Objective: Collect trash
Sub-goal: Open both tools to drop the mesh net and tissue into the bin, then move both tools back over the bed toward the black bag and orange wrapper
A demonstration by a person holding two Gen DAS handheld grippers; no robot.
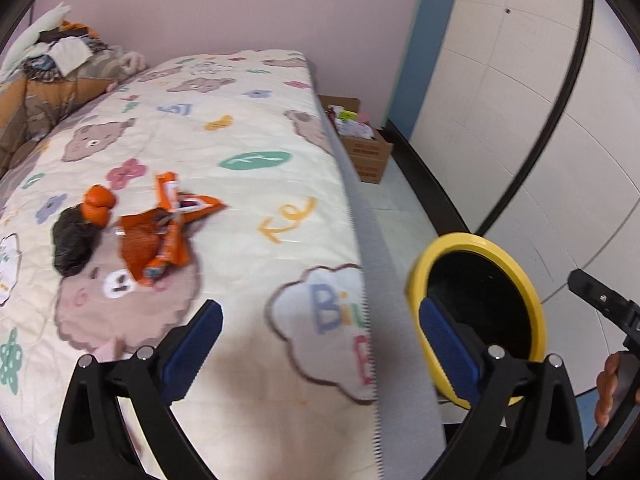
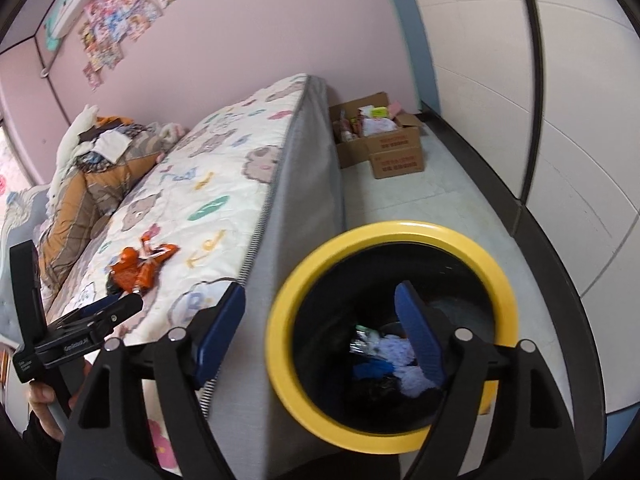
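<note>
Drop step looks done: right gripper (image 2: 320,332) wide, empty, over yellow-rimmed bin (image 2: 280,360) w/ scraps inside; left gripper (image 1: 320,344) wide, empty; next: reach orange wrappers (image 1: 168,228) & black wad (image 1: 72,240) on bed (image 1: 248,128).

Bed cover (image 1: 248,128) print shows "Biu" on a cloud shape and orange letters "Te" (box (image 2: 396,158) labels too blurred).

Both wrist views look steeply down, sharing bed (image 1: 224,128) and bin (image 2: 280,344).
</note>
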